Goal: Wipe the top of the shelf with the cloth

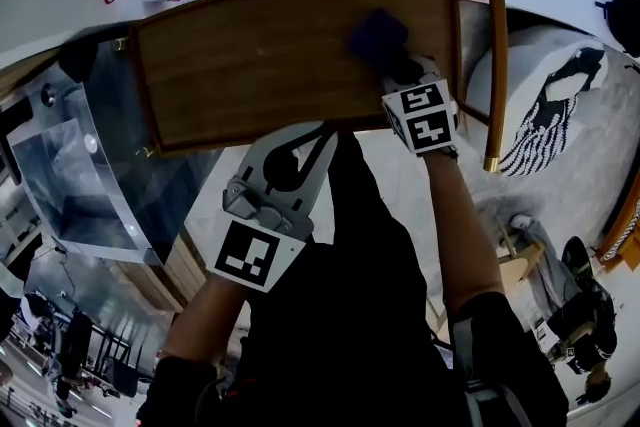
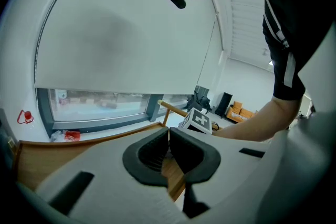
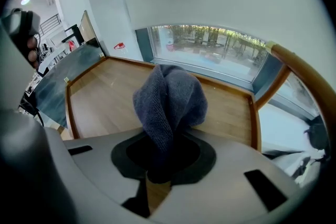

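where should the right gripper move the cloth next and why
Probably drag the right gripper leftward along the shelf top: its jaws are shut on the cloth, which sits over the right end, and most of the wood lies to its left.

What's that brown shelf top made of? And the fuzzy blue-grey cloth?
The brown shelf top looks like wood or veneer: it has streaky grain and a smooth low sheen. The blue-grey cloth looks like microfibre or terry: it has a fuzzy matte nap and soft folds.
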A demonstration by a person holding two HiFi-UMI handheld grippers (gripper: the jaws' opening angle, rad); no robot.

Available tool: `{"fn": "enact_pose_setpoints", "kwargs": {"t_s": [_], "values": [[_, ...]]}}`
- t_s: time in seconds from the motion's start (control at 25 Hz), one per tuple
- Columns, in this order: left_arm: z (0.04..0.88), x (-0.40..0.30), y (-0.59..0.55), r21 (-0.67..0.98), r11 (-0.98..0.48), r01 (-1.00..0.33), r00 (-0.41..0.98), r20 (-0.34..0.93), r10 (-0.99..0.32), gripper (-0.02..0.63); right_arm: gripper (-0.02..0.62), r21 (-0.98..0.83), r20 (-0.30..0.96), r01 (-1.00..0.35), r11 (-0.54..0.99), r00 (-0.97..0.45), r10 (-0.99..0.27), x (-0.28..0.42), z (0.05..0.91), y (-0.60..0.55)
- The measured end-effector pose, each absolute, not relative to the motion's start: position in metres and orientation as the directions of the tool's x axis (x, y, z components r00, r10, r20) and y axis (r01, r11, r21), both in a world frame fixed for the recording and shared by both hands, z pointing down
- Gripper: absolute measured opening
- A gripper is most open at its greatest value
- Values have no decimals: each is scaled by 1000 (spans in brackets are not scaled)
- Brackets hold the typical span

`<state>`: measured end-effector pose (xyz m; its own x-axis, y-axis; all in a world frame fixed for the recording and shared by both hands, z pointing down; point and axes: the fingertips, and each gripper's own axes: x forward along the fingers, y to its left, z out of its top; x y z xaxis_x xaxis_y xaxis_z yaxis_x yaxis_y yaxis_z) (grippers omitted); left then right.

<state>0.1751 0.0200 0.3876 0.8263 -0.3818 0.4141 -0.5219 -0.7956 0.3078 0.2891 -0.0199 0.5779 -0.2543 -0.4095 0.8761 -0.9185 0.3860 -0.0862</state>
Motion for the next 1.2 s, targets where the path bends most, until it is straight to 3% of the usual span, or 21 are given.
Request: {"fn": "enact_pose_setpoints", "kwargs": {"t_s": [0.32,0.56,1.2], "values": [[385,195,28,298,-810,-505,835,407,-371,26,54,-61,874,-938,342,-216,-435,320,575,-11],[383,178,33,293,-798,-526,825,402,-397,26,54,-52,867,-922,383,-232,-442,302,566,-11],[389,10,39,315,-642,-699,708,431,-559,26,54,-123,830,-750,650,-437,-346,78,556,-14]]}}
